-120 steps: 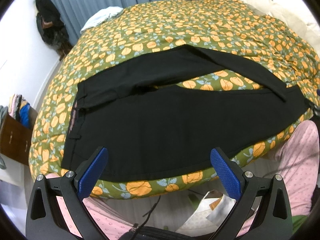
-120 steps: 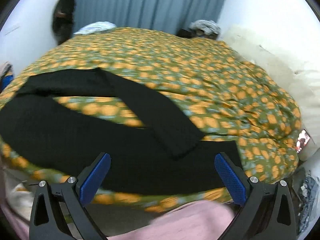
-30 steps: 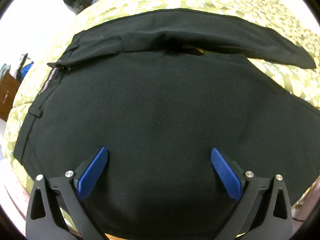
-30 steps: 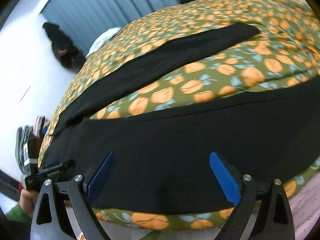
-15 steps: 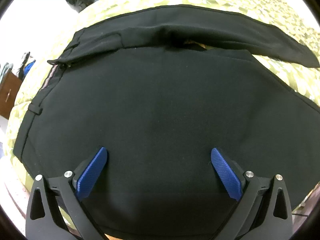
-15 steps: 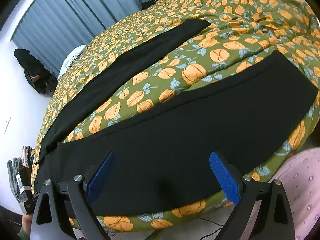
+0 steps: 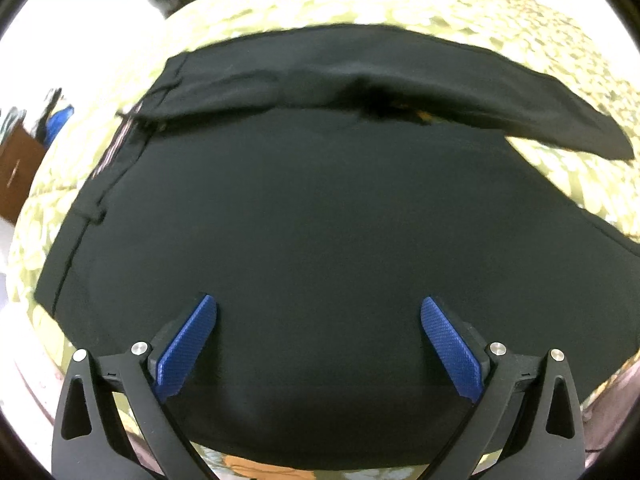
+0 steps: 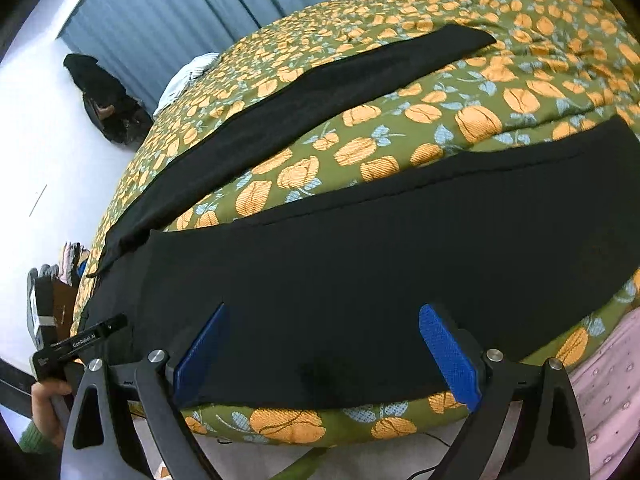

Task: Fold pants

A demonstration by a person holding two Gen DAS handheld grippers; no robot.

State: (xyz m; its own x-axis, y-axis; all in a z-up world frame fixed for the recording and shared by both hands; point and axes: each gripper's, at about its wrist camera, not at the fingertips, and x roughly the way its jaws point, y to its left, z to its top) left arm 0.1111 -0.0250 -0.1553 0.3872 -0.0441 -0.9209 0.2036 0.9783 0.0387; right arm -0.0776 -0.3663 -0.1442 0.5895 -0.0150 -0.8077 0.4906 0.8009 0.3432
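Note:
Black pants (image 7: pixel 320 220) lie flat on a green bedspread with orange flowers (image 8: pixel 460 116), waistband to the left, the two legs spread apart to the right. The near leg (image 8: pixel 380 272) runs along the bed's front edge; the far leg (image 8: pixel 320 100) angles away. My left gripper (image 7: pixel 318 344) is open, empty, just above the seat area near the front edge. My right gripper (image 8: pixel 324 352) is open, empty, over the near leg's front edge. The left gripper's body (image 8: pixel 64 344) shows at the far left of the right wrist view.
Blue curtains (image 8: pixel 180 12) hang behind the bed. A dark bag (image 8: pixel 104 100) hangs on the white wall at the left. A brown cabinet (image 7: pixel 16 168) with clothes stands left of the bed. Pink trouser fabric (image 8: pixel 600 392) is at the lower right.
Both grippers have closed in on the pants since four seconds ago. In the last second the left one held nearly still; the right one swung right along the near leg.

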